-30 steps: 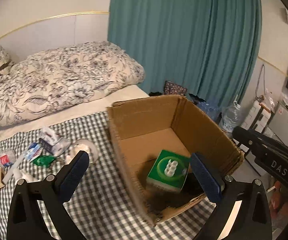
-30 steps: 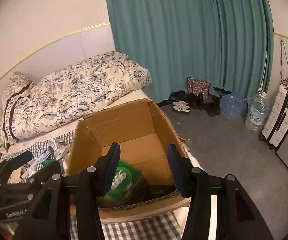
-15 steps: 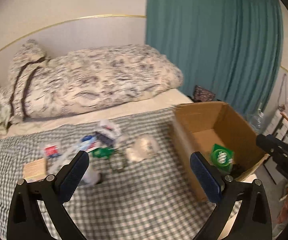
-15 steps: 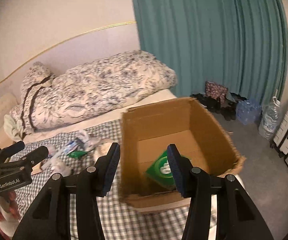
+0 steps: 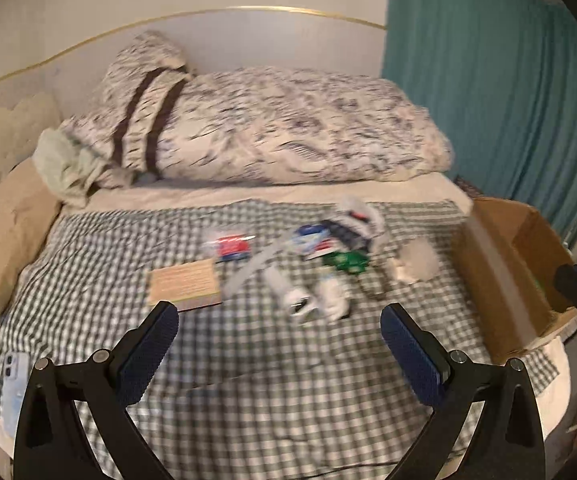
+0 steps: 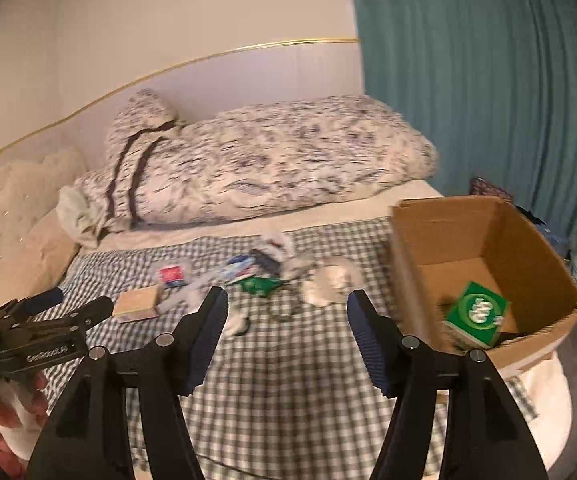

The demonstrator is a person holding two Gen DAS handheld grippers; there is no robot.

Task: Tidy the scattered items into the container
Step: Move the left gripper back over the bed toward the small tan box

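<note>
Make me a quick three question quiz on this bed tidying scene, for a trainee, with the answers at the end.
1. True or false: the green box lies inside the cardboard box.
2. Which item lies nearest the left gripper? A) tan flat box B) red packet C) green packet
3. Fill in: the scattered items lie on a ____ blanket.

Key
1. True.
2. A.
3. Checked. Neither gripper holds anything: the left stands open, and the right gripper is opening with nothing between its jaws.
</note>
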